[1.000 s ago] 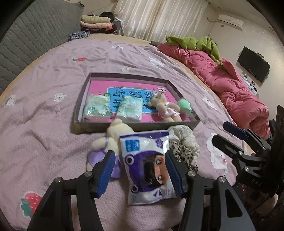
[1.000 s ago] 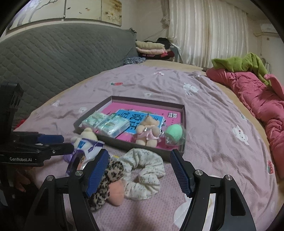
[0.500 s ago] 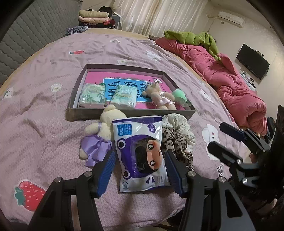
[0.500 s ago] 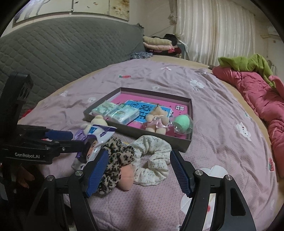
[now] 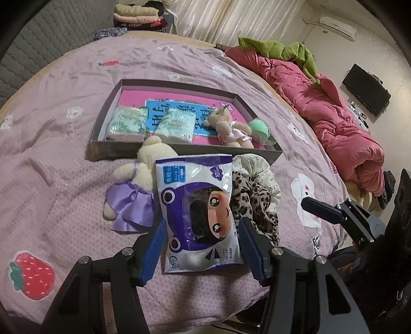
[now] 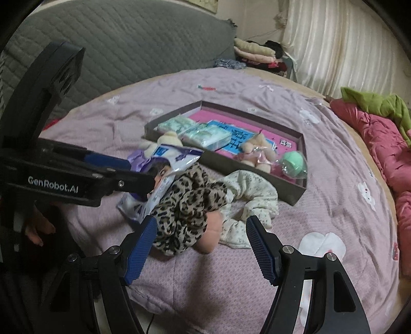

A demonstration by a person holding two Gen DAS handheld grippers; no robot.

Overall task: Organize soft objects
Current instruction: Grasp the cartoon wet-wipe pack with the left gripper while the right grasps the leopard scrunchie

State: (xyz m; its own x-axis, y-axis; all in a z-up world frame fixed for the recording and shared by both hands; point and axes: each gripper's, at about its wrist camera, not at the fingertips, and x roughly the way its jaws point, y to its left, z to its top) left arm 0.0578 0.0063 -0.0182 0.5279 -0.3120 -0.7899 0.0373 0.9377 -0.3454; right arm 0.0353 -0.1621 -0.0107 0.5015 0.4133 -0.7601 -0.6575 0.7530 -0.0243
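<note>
A purple-and-white packet with a cartoon face (image 5: 197, 195) lies on the pink bedspread, resting partly on a cream bear in a purple dress (image 5: 143, 169) and a leopard scrunchie (image 5: 254, 197). My left gripper (image 5: 202, 226) is open, and its blue pads flank the packet's lower half. My right gripper (image 6: 200, 226) is open just above the leopard scrunchie (image 6: 190, 203), a peach soft thing (image 6: 210, 236) and a cream scrunchie (image 6: 251, 195). The grey tray (image 5: 179, 151) behind them holds two tissue packs (image 5: 127, 123), a small bear in pink (image 5: 228, 128) and a green ball (image 5: 259, 128).
A red quilt (image 5: 334, 123) with a green cloth (image 5: 282, 51) on it lies along the bed's right side. Folded clothes (image 5: 138, 12) sit past the far end. A grey padded headboard (image 6: 128, 38) stands at the left. The bed's near edge runs under both grippers.
The left view has tipped downward, so the packet now sits squarely between the pads. The right gripper has come lower and closer to the leopard scrunchie, rolling a little.
</note>
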